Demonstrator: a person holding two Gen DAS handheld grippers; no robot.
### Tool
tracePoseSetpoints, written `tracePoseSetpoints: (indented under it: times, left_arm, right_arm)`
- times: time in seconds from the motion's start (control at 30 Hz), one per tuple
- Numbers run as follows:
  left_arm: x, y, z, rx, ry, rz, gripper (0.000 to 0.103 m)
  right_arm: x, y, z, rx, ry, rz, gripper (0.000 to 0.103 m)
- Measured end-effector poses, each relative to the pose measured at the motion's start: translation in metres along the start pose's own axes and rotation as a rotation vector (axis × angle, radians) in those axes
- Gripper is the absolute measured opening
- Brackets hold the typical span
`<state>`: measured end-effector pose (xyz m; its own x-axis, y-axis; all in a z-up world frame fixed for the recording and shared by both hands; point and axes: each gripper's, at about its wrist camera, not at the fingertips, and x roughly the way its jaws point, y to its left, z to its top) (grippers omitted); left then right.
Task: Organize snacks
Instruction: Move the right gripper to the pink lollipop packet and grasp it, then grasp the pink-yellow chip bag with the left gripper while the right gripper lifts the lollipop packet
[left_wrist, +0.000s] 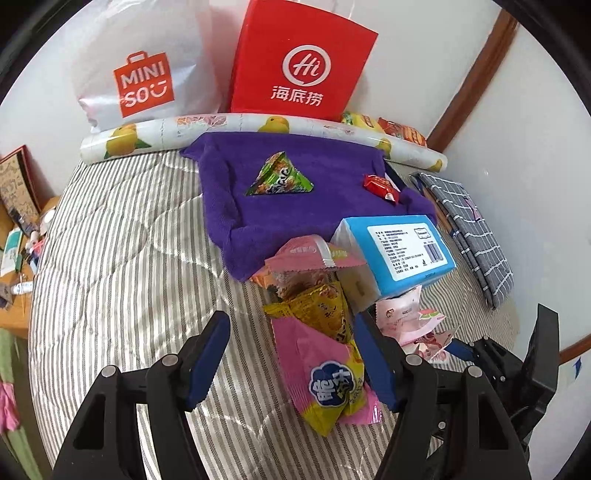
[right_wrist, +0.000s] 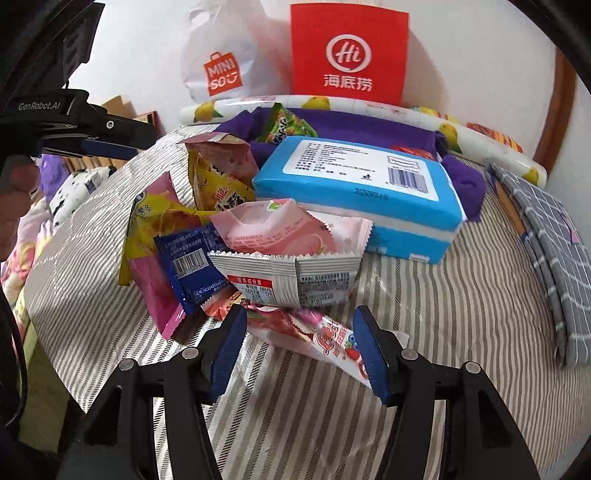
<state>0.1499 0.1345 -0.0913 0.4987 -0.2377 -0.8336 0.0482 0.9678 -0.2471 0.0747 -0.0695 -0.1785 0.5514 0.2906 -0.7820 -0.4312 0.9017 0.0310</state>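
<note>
We see two snacks, a green triangular packet (left_wrist: 280, 176) and a red candy (left_wrist: 380, 186), on the purple towel (left_wrist: 225, 206). The snack pile (right_wrist: 236, 240) just beside it waits. Behind stand MINISO (left_wrist: 142, 79) and Haidilao "Hi" (left_wrist: 301, 61) bags. Our left gripper (left_wrist: 291, 365) gapes around a pink-yellow packet (left_wrist: 325, 373); our right gripper (right_wrist: 299, 350) straddles a strawberry wrapper (right_wrist: 321, 338), neither clenched.

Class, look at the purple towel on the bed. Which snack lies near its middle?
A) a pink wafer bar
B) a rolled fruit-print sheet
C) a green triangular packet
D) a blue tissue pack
C: the green triangular packet lies alone near the middle of the purple towel.
</note>
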Motion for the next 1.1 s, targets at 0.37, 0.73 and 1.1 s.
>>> tracePoseSetpoints:
  times: [0.37, 0.73, 1.1]
  left_arm:
    - [-0.008, -0.004, -0.016, -0.088, -0.023, 0.055, 0.067]
    - [-0.01, -0.013, -0.045, -0.128, -0.031, 0.085, 0.067]
    - [0.031, -0.03, -0.057, -0.132, 0.0, 0.067, 0.067]
  right_arm:
    - [0.0, -0.012, -0.012, 0.004, 0.104, 0.172, 0.045]
    - [-0.005, 0.012, -0.018, 0.009, 0.015, 0.012, 0.019]
    - [-0.041, -0.049, -0.057, 0.218, -0.003, -0.067, 0.019]
